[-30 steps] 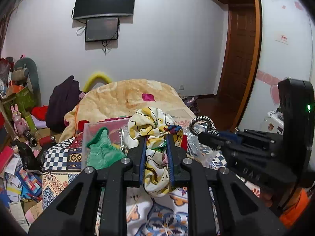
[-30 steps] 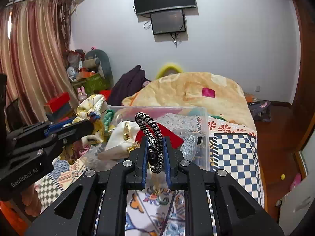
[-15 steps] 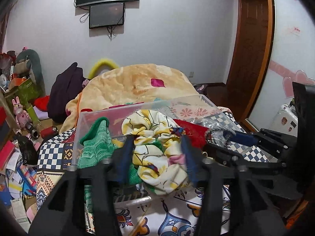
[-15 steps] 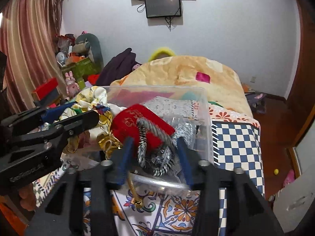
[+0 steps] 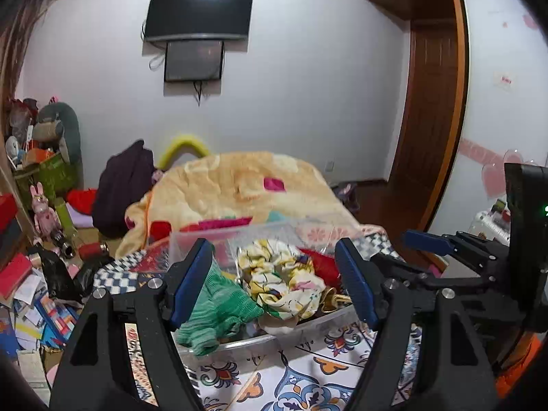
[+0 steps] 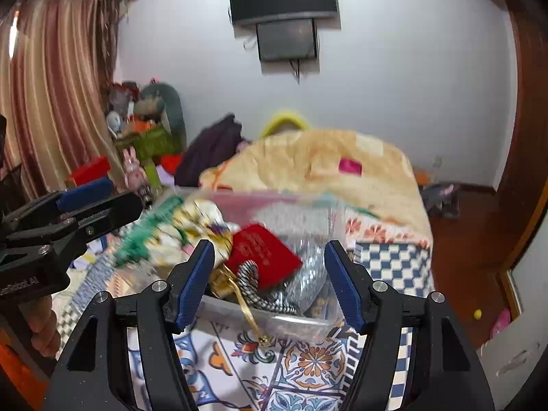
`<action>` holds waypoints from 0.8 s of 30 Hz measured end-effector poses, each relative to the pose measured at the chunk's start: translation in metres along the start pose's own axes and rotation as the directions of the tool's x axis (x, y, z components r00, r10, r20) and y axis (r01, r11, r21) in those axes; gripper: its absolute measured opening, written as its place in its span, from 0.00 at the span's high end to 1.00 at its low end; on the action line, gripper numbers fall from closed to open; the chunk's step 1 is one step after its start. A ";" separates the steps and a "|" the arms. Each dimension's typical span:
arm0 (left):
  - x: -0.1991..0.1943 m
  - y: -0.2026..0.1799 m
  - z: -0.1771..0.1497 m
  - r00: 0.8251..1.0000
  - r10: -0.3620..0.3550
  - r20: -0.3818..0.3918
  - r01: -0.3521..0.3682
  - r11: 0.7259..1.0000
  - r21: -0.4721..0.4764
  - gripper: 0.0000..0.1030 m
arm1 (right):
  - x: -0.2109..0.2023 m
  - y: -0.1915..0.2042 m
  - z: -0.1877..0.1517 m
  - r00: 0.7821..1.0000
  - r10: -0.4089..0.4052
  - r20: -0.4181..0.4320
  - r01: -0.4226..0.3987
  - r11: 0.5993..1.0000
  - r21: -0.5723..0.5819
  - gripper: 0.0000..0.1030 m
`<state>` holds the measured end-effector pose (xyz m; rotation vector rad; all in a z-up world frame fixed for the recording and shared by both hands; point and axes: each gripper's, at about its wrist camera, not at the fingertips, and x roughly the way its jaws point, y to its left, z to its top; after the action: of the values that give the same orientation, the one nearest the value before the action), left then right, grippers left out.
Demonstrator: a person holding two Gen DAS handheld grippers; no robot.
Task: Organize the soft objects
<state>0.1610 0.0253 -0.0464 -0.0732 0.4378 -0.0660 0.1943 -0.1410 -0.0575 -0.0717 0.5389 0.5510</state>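
A clear plastic bin sits on the patterned bedspread and holds soft items. The yellow floral scrunchie lies in it beside a green knit cloth that hangs over the front rim. In the right wrist view the black-and-white striped scrunchie lies in the bin next to a red pouch and a gold ribbon. My left gripper is open and empty, just in front of the bin. My right gripper is open and empty, also in front of the bin.
A yellow blanket is heaped on the bed behind the bin. Clutter, toys and boxes fill the floor at the left. A wooden door stands at the right. A TV hangs on the far wall.
Both grippers opened. The left let go of the floral scrunchie and the right let go of the striped scrunchie; both now lie in the bin. Both grippers pulled back.
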 end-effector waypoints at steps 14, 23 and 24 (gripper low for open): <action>-0.117 -0.019 0.030 0.968 -0.014 0.251 0.003 0.999 0.043 0.14 | -0.117 0.027 0.028 0.955 0.028 0.295 -0.022 1.000 -0.023 0.25; -0.142 -0.022 0.025 0.960 -0.003 0.281 -0.006 0.999 0.033 0.01 | -0.132 0.036 0.024 0.939 0.016 0.345 -0.009 1.000 -0.024 0.06; -0.142 -0.021 0.024 0.960 -0.003 0.280 -0.007 0.999 0.032 0.01 | -0.133 0.035 0.021 0.937 0.014 0.349 -0.007 1.000 -0.020 0.02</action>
<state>0.0422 0.0167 0.0365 -0.0491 0.1532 -0.0597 0.0911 -0.1709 0.0308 0.0121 0.1872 0.5643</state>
